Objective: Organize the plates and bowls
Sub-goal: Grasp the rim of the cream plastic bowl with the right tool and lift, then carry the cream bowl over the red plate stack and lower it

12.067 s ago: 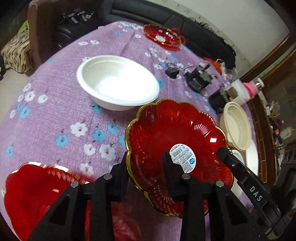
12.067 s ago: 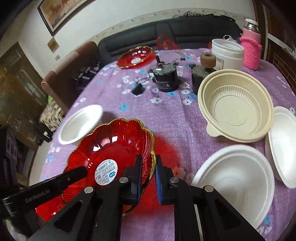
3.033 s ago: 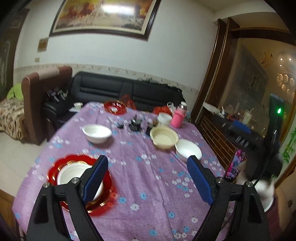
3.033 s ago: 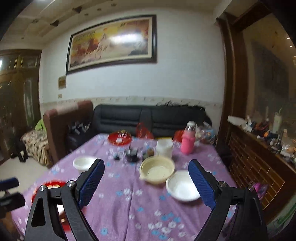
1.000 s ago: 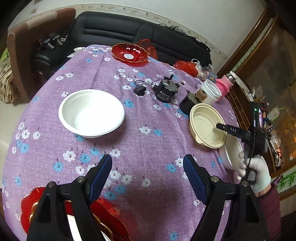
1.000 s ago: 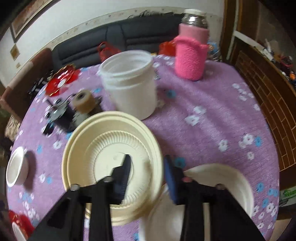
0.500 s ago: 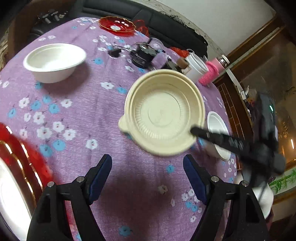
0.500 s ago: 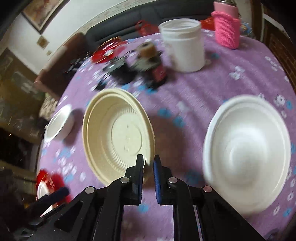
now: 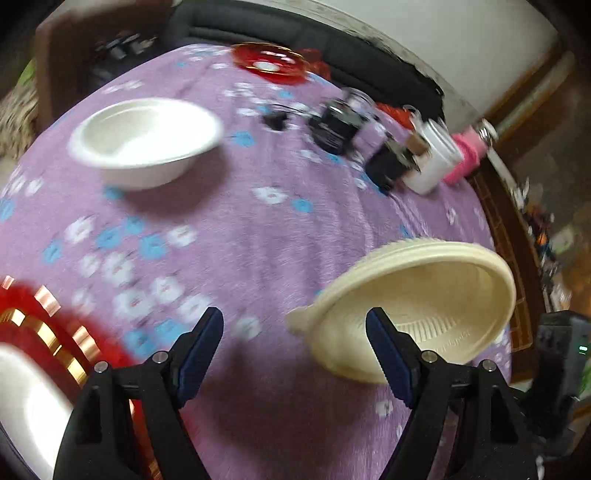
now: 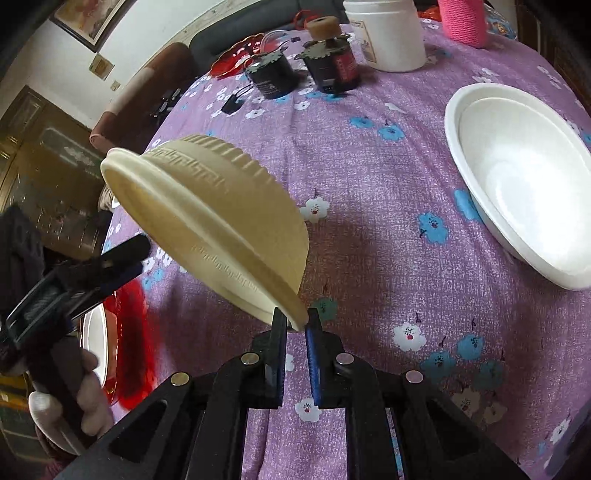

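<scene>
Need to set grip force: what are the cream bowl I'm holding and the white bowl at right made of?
Cream bowl: looks like thin moulded plastic, matte, with ribbed walls and an embossed key pattern. White bowl: smooth, matte, thick-rimmed, probably pulp or foam disposable ware; cannot be sure.

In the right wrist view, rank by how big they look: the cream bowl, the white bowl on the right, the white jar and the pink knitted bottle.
1. Cream bowl, held close to the camera, so nearness inflates it.
2. White bowl, nearly as big.
3. White jar.
4. Pink knitted bottle, cut off by the frame, so unsure.
</scene>
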{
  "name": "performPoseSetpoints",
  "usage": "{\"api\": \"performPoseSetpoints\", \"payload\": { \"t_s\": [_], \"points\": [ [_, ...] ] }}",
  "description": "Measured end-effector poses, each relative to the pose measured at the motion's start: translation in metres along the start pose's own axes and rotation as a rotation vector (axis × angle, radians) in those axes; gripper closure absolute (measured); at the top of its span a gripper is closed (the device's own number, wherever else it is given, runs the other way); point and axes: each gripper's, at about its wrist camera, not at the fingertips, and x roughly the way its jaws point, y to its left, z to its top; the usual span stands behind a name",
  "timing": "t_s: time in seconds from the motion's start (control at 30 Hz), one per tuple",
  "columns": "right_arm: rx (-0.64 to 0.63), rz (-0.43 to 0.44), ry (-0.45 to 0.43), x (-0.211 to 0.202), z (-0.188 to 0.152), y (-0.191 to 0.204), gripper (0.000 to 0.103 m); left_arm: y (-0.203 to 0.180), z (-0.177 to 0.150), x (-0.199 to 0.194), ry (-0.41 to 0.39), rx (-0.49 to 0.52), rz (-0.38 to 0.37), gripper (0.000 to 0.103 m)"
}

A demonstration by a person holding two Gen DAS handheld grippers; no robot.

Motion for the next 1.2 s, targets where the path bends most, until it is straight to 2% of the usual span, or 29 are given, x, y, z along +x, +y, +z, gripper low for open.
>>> {"api": "performPoseSetpoints", "payload": {
  "t_s": [0.07,0.13,0.17,0.2,0.27,0.33,0.4,0.53,0.63,0.8,0.97,1.2],
  "points": [
    [0.004,-0.002,-0.011,0.001,0.0,0.001,0.092,-0.015,0.006,0.011,-0.027,0.062,0.039,0.024],
    [0.007,-0.008,-0.025,0.001,0.001,0.003,0.092,-0.026,0.007,0.016,-0.043,0.116,0.048,0.024],
    [0.008,-0.01,-0.029,0.001,0.001,0.003,0.092,-0.032,0.008,0.019,-0.03,0.148,0.04,0.03],
    [0.008,-0.014,-0.04,0.001,0.001,0.004,0.092,-0.038,0.006,0.022,-0.011,0.185,0.026,0.052],
    [-0.011,-0.061,-0.08,-0.005,-0.002,0.006,0.088,-0.044,0.003,0.023,-0.001,0.23,0.086,0.073],
    [-0.046,-0.16,-0.141,-0.007,-0.003,0.01,0.087,-0.04,0.001,0.023,0.02,0.222,0.082,0.086],
    [-0.05,-0.182,-0.186,-0.009,-0.004,0.008,0.087,-0.033,-0.001,0.02,0.041,0.193,0.058,0.088],
    [0.002,-0.108,-0.248,-0.017,-0.013,0.001,0.089,-0.029,-0.012,0.005,0.042,0.196,0.04,0.089],
    [0.016,-0.088,-0.28,-0.026,-0.021,0.005,0.089,-0.03,-0.023,-0.012,0.027,0.202,0.037,0.089],
    [0.005,-0.053,-0.312,-0.045,-0.031,0.021,0.089,-0.022,-0.038,-0.058,-0.027,0.178,-0.018,0.089],
    [-0.024,0.008,-0.331,-0.061,-0.048,0.054,0.088,0.0,-0.052,-0.112,-0.109,0.143,-0.048,0.089],
    [-0.108,0.083,-0.329,-0.059,-0.068,0.12,0.088,0.053,-0.076,-0.178,-0.212,0.087,0.001,0.088]
  ]
}}
